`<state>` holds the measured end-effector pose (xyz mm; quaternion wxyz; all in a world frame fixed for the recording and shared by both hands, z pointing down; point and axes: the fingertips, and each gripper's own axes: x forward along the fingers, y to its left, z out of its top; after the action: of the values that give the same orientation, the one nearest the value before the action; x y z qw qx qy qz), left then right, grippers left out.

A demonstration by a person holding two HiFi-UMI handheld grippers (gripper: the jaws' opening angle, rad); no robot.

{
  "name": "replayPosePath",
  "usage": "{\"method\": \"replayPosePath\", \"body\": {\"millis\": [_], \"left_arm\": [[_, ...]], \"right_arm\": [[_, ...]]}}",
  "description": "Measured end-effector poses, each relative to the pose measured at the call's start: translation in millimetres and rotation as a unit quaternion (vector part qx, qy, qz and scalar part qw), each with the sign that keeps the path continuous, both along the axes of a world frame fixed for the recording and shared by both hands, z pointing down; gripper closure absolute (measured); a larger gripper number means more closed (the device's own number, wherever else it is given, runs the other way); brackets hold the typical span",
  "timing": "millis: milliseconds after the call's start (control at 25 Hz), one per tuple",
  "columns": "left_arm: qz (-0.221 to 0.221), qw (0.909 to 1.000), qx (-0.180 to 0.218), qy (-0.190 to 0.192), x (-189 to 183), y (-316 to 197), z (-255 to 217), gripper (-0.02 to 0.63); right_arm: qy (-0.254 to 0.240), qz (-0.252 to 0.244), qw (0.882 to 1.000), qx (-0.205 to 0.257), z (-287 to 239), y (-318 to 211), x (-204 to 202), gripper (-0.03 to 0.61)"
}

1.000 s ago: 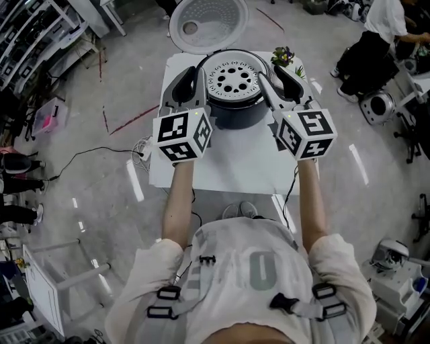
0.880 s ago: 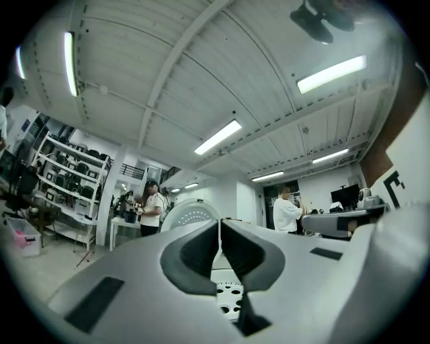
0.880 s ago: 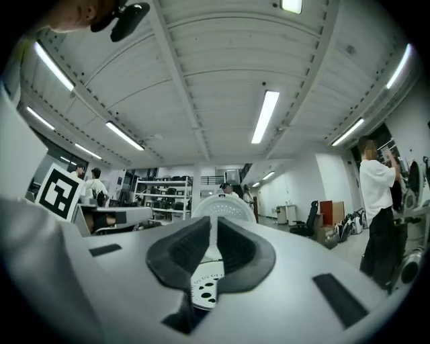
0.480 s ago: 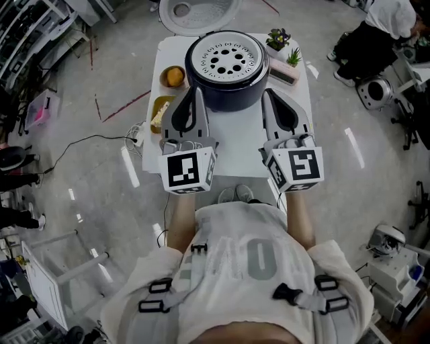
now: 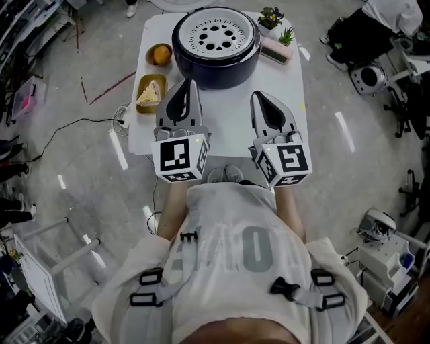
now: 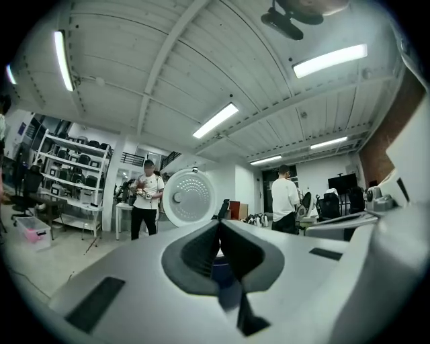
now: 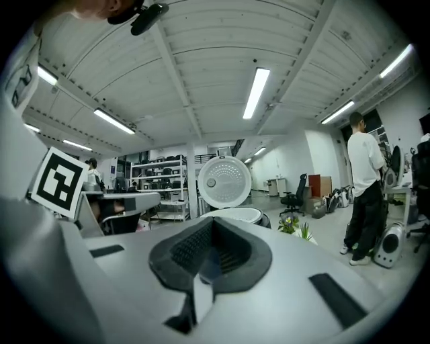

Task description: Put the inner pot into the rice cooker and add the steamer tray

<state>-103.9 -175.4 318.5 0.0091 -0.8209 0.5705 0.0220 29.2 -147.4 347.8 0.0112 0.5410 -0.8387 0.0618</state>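
The dark rice cooker stands at the far end of the white table. A white perforated steamer tray sits in its top, hiding whatever is below it. The cooker's round white lid stands open behind it; it also shows as the lid in the right gripper view. My left gripper and right gripper hover over the table's near half, short of the cooker and apart from it. Both point level toward it, jaws shut with nothing between them.
Left of the cooker lie a small dish with an orange bun and a yellow tray with a cake slice. Small potted plants and a pinkish box are at the far right corner. People stand beyond the table.
Both grippers have drawn back from the cooker's sides toward the person and sunk lower. Their jaws, apart a second ago, have closed empty. The tray stays in the cooker.
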Motion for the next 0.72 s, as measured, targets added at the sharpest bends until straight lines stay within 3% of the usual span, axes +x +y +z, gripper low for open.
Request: {"method": "replayPosePath", "body": {"millis": [720], "left_arm": [[0.023,0.9991,-0.033,0.009,16.4,-7.0,9.4,0.592]], "right_arm": [[0.003,-0.001,1.0,0.001,-2.7,-4.9,-0.5,0.574]]}}
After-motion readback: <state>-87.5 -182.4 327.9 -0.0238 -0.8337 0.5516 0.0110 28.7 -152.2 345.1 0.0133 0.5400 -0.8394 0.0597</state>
